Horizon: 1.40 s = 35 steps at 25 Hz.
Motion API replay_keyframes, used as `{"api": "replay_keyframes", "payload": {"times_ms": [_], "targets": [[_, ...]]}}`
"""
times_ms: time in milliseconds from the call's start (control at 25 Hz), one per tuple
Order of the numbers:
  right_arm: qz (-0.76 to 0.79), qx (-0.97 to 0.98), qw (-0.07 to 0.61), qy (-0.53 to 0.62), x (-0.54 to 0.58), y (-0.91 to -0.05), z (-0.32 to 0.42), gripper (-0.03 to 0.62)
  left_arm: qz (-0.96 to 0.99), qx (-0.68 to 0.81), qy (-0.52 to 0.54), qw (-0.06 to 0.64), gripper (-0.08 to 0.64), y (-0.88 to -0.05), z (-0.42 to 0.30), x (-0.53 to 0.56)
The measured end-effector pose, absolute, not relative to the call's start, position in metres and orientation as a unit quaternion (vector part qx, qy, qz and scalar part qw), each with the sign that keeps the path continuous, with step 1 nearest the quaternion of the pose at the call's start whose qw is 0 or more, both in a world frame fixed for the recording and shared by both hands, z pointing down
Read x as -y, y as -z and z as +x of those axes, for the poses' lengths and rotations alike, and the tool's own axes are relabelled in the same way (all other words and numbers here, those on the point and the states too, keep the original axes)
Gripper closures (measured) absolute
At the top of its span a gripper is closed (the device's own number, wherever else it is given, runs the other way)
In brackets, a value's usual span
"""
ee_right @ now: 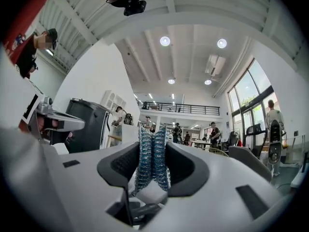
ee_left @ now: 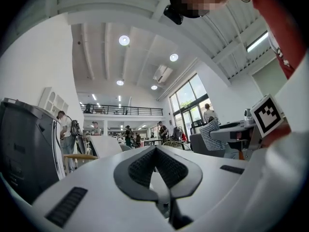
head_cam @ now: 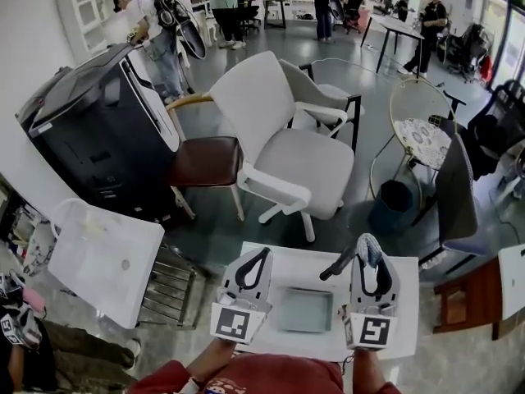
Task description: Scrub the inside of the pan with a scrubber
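You stand in a tall, bright hall with ceiling lamps, over a white worktop [head_cam: 291, 261]. The fingers [ee_right: 186, 166] of your right gripper [ee_right: 153, 151] pinch a blue-silver mesh scrubber [ee_right: 153, 163]. It stands upright between them and pokes out past their tips. The fingers [ee_left: 140, 168] of your left gripper [ee_left: 155, 151] are pressed together at the tips with nothing between them.

Both grippers point away from you above the near edge of the worktop, the left one at the left and the right one at the right. The pan [head_cam: 303, 310] lies on the worktop between them, grey and square-looking, with neither gripper holding it. Its dark handle [head_cam: 335, 268] runs up toward the right gripper, and you cannot tell whether it touches the gripper.

Beyond the worktop stand a white swivel chair [head_cam: 287, 154], a brown-seated chair [head_cam: 205, 161] and a black cabinet [head_cam: 98, 138]. People stand at the far end of the hall.
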State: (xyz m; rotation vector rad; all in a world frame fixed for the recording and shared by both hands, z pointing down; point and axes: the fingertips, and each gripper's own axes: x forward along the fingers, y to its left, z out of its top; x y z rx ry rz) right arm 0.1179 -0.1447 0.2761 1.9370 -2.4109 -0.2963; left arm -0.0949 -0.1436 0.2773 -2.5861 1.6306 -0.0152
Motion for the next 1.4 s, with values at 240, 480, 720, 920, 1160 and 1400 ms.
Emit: {"api": "replay_keyframes", "payload": {"times_ms": [240, 480, 720, 920, 1160, 1400], "targets": [[0.622, 0.776, 0.016, 0.103, 0.1493, -0.2813, 0.119, 0.417, -0.839, -0.542, -0.003, 0.04, 0.552, -0.2743, -0.0964, 0.1473], [0.626, 0.773, 0.024, 0.099, 0.1483, -0.286, 0.1203, 0.419, -0.839, -0.543, -0.005, 0.039, 0.552, -0.2752, -0.0949, 0.1465], [0.63, 0.77, 0.024, 0.095, 0.1498, -0.2845, 0.1233, 0.419, -0.839, -0.542, -0.007, 0.041, 0.552, -0.2733, -0.0953, 0.146], [0.628, 0.771, 0.027, 0.102, 0.1508, -0.2807, 0.122, 0.419, -0.837, -0.545, -0.011, 0.04, 0.552, -0.2715, -0.097, 0.145], [0.626, 0.771, 0.031, 0.109, 0.1498, -0.2797, 0.1195, 0.419, -0.835, -0.548, -0.01, 0.041, 0.552, -0.2709, -0.1, 0.1438], [0.625, 0.773, 0.026, 0.104, 0.1506, -0.2832, 0.1167, 0.419, -0.834, -0.55, -0.012, 0.041, 0.552, -0.2755, -0.1016, 0.1447]]}}
